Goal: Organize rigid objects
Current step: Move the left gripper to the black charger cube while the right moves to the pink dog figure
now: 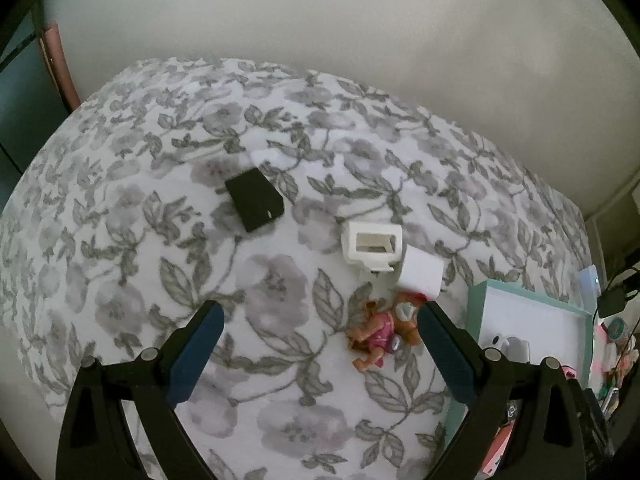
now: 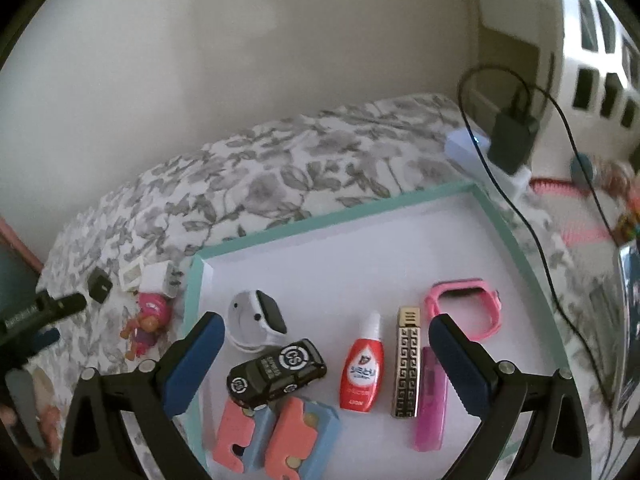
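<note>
With both grippers (image 1: 320,344) (image 2: 324,354) wide and empty, approach doll (image 1: 380,334) squarely, then carry to tray (image 2: 320,222).

The left fingers (image 1: 444,344) hide part of the toy figure (image 1: 380,336).

Between the right hand-held gripper's (image 2: 322,336) fingers lay two watches (image 2: 258,318) (image 2: 462,308), one toy car (image 2: 276,372), one red bottle (image 2: 362,376) and two orange-blue blocks (image 2: 240,432) (image 2: 300,436). Left of it, on the bed, were one doll (image 2: 146,326), one black box (image 2: 99,284) and two white pieces (image 2: 131,275) (image 2: 162,280).
</note>
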Tool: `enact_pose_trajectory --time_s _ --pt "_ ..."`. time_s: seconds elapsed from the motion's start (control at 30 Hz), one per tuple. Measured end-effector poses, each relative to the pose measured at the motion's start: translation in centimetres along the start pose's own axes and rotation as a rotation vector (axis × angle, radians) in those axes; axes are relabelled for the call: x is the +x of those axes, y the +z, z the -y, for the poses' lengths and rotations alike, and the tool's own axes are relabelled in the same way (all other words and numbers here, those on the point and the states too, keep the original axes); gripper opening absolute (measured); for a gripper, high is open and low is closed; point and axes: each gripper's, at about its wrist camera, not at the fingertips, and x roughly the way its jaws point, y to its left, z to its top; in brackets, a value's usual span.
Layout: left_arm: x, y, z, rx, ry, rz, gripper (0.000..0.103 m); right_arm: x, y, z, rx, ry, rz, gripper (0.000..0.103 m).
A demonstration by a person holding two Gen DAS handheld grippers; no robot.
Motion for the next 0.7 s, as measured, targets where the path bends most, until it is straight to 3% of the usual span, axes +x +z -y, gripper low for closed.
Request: enact_pose_trajectory --time_s 0.27,0.7 --pt "-1.1 1.5 -3.4 -0.017 0.026 0.041 0.097 -0.7 0.2 -3.6 -0.062 0.07 0.025 0.103" --pt "0.0 3.5 -12.4 -0.18 0.061 0.044 0.101 1.9 -0.1 -12.8 -0.256 0.13 -0.02 0.103"
